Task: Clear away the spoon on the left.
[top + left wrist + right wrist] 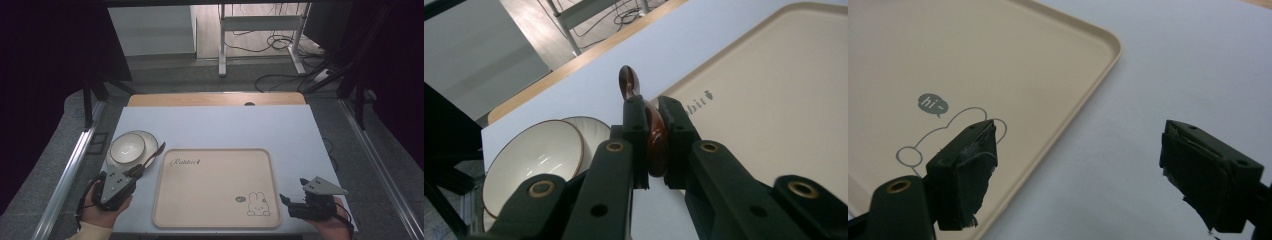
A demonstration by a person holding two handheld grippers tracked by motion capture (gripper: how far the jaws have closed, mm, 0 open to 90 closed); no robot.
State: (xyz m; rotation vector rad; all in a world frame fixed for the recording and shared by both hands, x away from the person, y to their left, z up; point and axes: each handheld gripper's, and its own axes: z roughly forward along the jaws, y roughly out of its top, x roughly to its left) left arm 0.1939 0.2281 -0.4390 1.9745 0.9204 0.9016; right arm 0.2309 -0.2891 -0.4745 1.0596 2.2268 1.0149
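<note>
We see a white worktop (pixel 220 127) with a big tan tray (pixel 215 187) lying flat in the middle. The tray has a little bunny drawing (pixel 258 205) near its right front corner. To the left of the tray sits a white bowl (pixel 127 148) on a white plate (pixel 150 145). They have thin brown rims.

The left hand-held gripper (pixel 134 172) is near the front left of the worktop, just beside the plate. It is pinching a dark brown spoon (pixel 651 135) between its two black jaws. The spoon sticks out past the jaws toward the left edge of the tray.

The right hand-held gripper (pixel 284 199) is at the front right, just beside the tray. Its jaws are spread wide apart and hold nothing. One jaw hangs over the bunny corner of the tray, and the other is over the bare worktop.
</note>
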